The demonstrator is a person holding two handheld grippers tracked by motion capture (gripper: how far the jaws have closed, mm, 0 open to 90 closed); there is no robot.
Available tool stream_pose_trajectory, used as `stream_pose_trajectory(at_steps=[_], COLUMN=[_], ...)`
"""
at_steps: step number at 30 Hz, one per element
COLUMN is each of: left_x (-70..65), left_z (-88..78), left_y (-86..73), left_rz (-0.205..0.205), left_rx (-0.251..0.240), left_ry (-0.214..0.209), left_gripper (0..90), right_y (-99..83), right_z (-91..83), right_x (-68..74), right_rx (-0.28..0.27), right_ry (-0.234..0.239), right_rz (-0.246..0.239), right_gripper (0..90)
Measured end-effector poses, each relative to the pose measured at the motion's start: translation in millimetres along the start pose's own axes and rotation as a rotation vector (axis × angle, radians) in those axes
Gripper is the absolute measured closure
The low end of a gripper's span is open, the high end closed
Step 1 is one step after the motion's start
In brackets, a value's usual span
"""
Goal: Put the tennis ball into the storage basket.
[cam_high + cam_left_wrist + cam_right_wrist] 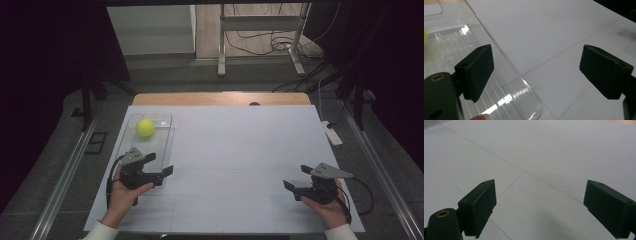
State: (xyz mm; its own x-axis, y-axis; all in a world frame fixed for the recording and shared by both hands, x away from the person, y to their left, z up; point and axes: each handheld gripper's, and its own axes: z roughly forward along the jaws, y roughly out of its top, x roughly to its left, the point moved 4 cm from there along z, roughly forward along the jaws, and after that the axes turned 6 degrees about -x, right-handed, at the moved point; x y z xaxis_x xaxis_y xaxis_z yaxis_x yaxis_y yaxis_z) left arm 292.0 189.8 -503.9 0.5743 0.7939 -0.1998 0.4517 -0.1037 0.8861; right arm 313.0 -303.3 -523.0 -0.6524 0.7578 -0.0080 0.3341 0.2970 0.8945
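A yellow-green tennis ball [145,127] lies at the far end of a clear plastic tray [167,137] on the left of the white table sheet [240,145]. My left gripper [161,165] hovers over the tray's near right corner, open, with nothing between its pads. In the left gripper view, the left gripper [536,60] straddles the tray's [449,45] right rim, and a sliver of the ball [424,35] shows at the left edge. My right gripper [296,176] rests low at the near right, open and empty. In the right gripper view, the right gripper [539,192] faces bare sheet.
A wooden table edge [220,98] shows past the sheet. A white power strip [332,134] lies off the sheet's right side. Metal stand legs [221,60] and cables sit on the floor beyond. Dark curtains flank both sides.
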Motion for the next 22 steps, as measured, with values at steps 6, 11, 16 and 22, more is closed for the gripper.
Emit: stream_pose_trajectory(at_steps=[6, 11, 16, 22], left_x=[-3.7, -4.1, -4.3, -4.2], left_z=[0.1, 1.1, 1.1, 0.0], left_y=[-4.0, -5.0, -5.4, -5.4], left_rz=[0.022, 0.023, 0.027, 0.022], left_rx=[0.005, 0.004, 0.004, 0.002], left_ry=[-0.005, -0.007, -0.004, -0.005], left_gripper=[13.8, 13.8, 13.8, 13.8], right_y=[0.7, 0.7, 1.1, 1.7], right_z=[-0.2, 0.1, -0.4, -0.6], right_x=[0.8, 0.9, 1.2, 1.9], right_rx=[-0.006, -0.005, -0.005, -0.01], right_ry=[0.002, 0.002, 0.002, 0.005], right_rz=[0.0, -0.002, -0.003, -0.007], right_gripper=[11.6, 11.6, 11.5, 11.5])
